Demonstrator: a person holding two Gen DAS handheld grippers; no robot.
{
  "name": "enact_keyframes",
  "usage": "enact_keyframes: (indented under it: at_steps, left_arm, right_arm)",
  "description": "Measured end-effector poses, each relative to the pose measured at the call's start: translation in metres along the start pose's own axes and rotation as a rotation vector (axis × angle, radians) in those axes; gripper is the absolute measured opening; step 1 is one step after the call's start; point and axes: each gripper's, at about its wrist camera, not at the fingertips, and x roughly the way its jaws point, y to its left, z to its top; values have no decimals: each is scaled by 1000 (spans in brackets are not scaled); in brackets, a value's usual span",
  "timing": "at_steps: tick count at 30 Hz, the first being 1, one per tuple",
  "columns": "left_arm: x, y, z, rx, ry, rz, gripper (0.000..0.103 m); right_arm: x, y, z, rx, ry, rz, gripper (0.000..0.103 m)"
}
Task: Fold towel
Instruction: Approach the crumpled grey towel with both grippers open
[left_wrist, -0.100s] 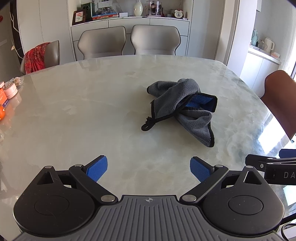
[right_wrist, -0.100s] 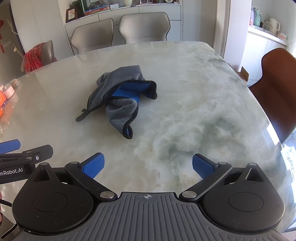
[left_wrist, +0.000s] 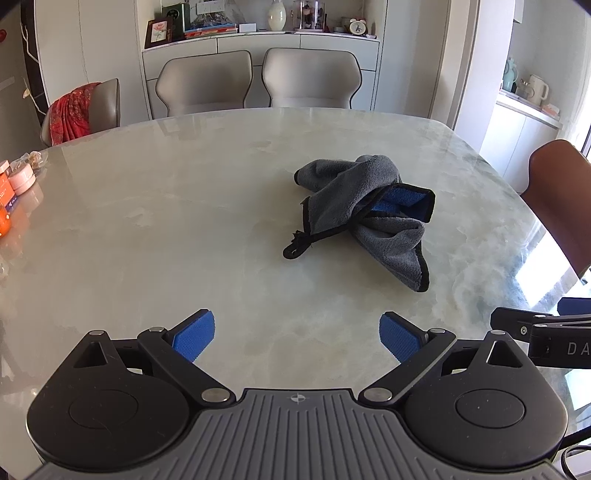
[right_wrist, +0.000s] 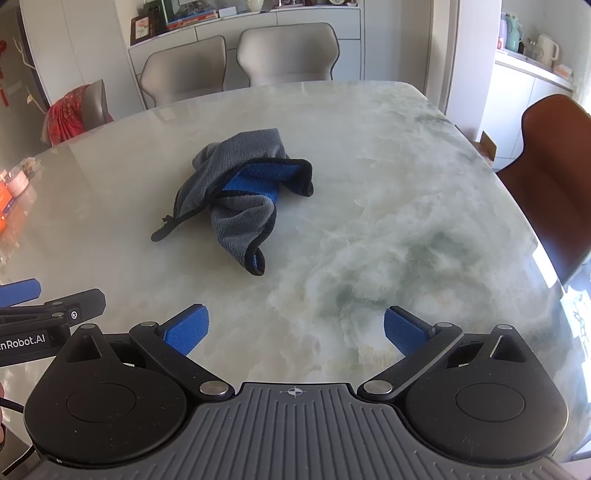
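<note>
Ahead of you, a crumpled gray towel (left_wrist: 364, 210) with black trim and a blue inner side lies bunched near the middle of the pale marble bench (left_wrist: 166, 221), unfolded and touched by nothing. Your left tongs (left_wrist: 297, 334) and right tongs (right_wrist: 295, 330) both hover low over the near edge, well apart from the towel, each spread wide and empty, blue pads (right_wrist: 186, 328) facing inward.

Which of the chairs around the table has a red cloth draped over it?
The chair at the table's far left corner: a red patterned cloth hangs over it. The two pale chairs at the far side and the brown chair on the right are bare.
</note>
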Motion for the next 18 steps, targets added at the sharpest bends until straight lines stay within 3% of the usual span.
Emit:
enact_keyframes:
  at_steps: [18]
  left_arm:
    - [-4, -1, -2, -1, 8, -9, 98]
  right_arm:
    - [-2, 1, -1, 7, -23, 2, 102]
